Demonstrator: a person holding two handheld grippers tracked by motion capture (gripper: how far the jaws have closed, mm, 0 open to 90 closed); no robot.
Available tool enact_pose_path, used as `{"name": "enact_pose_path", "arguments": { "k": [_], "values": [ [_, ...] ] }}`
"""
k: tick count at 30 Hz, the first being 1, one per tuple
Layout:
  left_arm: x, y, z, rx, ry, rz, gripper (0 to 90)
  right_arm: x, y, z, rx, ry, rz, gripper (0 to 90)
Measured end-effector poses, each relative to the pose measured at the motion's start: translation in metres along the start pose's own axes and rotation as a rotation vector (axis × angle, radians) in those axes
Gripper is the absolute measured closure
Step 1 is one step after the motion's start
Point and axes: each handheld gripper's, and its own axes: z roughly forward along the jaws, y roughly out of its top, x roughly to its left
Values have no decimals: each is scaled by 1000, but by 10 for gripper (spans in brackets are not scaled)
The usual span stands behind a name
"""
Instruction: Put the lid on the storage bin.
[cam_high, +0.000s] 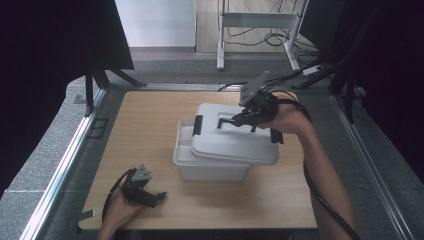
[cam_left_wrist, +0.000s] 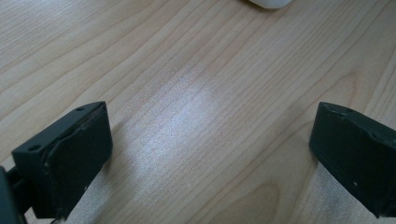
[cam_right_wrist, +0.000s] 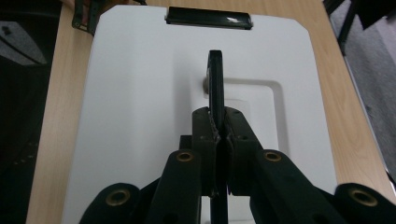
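A white plastic box (cam_high: 210, 167) stands at the middle of the wooden table (cam_high: 150, 130). Its white lid (cam_high: 235, 142) lies askew over it, shifted right and toward the back. My right gripper (cam_high: 239, 120) is shut on the lid's black handle (cam_right_wrist: 215, 79), which stands up from the recess in the lid (cam_right_wrist: 140, 93). A black latch (cam_right_wrist: 208, 17) sits at the lid's far edge. My left gripper (cam_high: 156, 197) rests low near the table's front left, open, with bare wood between its fingers (cam_left_wrist: 70, 158).
Black curtains and stands flank the table. A white metal frame (cam_high: 257, 22) with cables stands on the floor beyond the far edge. A corner of the box (cam_left_wrist: 271, 3) peeks in at the top of the left gripper view.
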Motion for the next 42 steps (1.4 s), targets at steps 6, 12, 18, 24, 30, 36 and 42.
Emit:
{"name": "enact_pose_path", "arguments": {
  "k": [6,12,18,24,30,36,42],
  "values": [
    [0,0,0,1,0,0,0,-3,22,41,0,50,-33,843],
    [0,0,0,1,1,1,0,-10,25,77,43,78,-35,842],
    [0,0,0,0,1,0,0,-11,14,86,50,99,0,838],
    [0,0,0,0,1,0,0,-7,10,83,7,0,22,515],
    [0,0,0,0,1,0,0,-1,2,60,-54,-119,83,283],
    [0,0,0,0,1,0,0,9,-20,33,-40,-188,146,232],
    [0,0,0,1,2,1,0,14,-48,15,-29,-252,239,224]
  ]
}}
